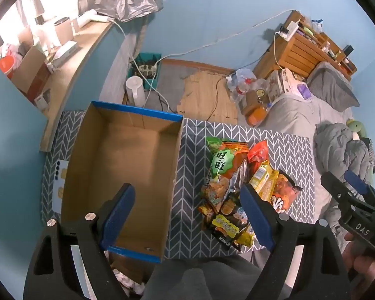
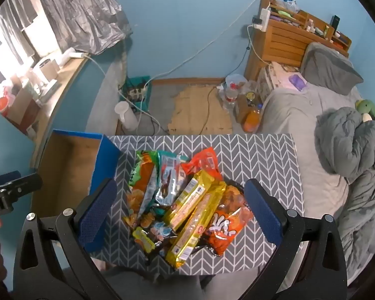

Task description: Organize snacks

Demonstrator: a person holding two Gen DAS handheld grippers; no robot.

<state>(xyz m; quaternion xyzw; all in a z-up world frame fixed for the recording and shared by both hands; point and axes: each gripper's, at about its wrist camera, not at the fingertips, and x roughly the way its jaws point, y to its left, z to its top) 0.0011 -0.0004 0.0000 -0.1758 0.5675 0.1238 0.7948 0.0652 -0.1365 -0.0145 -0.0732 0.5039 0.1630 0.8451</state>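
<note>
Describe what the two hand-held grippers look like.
Both are alike. The left hand-held gripper and right hand-held gripper have black plastic frames with cut-out openings, silver round bolts, and two fingers faced with textured blue pads. White lettering marks the bodies. No cables show.

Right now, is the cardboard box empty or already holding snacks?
Empty. The left wrist view shows the cardboard box with only bare brown floor inside; all the snack packets are piled beside it on the patterned mat.

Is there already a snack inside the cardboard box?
No. The cardboard box shows only its bare brown bottom, while the snack packets lie piled beside it.
</note>
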